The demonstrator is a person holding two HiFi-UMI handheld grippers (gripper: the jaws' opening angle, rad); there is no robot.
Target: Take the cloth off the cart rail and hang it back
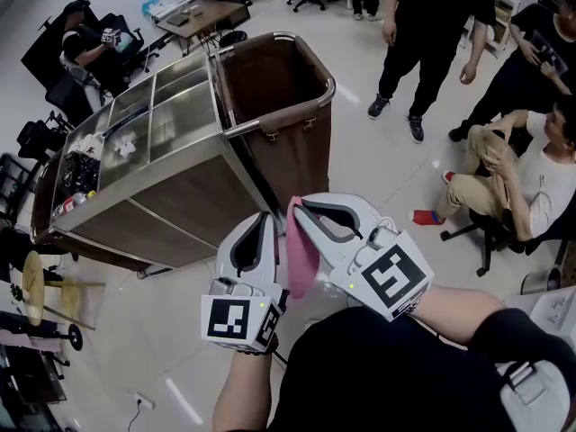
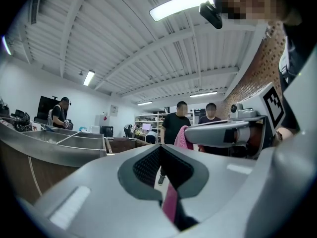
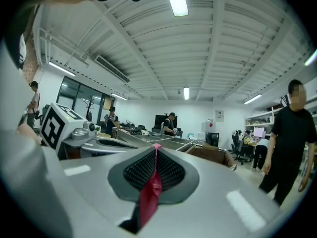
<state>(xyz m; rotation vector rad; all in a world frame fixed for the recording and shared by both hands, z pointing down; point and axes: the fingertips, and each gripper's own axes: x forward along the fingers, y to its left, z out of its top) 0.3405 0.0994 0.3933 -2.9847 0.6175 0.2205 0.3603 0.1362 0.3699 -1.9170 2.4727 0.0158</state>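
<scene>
**Head view:** the pink cloth (image 1: 301,257) hangs as a narrow strip, long axis vertical, between the two grippers and close to the person's body. The right gripper (image 1: 296,208) has its jaws clenched on the cloth's top edge. The left gripper (image 1: 263,217) is just beside the cloth on its left, tips together. The stainless steel cart with a divided top (image 1: 171,120) and a brown fabric bag (image 1: 279,88) stands ahead and up-left of the jaws, well apart. The chrome tube rail (image 1: 326,90) round the bag's mouth is bare, so the cloth is off and the hang-back is not yet done. Bystanders stand and sit on the right.

**Left gripper view:** the jaws meet at the tips. A pink strip (image 2: 171,202) shows low in the slot; I cannot tell whether it is pinched or just behind. The right gripper crosses the frame with cloth bunched at its tip. The cart is at left.

**Right gripper view:** the jaws are clamped on the cloth (image 3: 148,197), which fills the seam from tip to base. The cart and bag are straight ahead beyond the tips.

**Key relation:** the rail lies forward and left of the held cloth. The left gripper is on the cart side, but the right has the sure grip. The hanging strip likely needs carrying over the rail's near bar and draping across it.
</scene>
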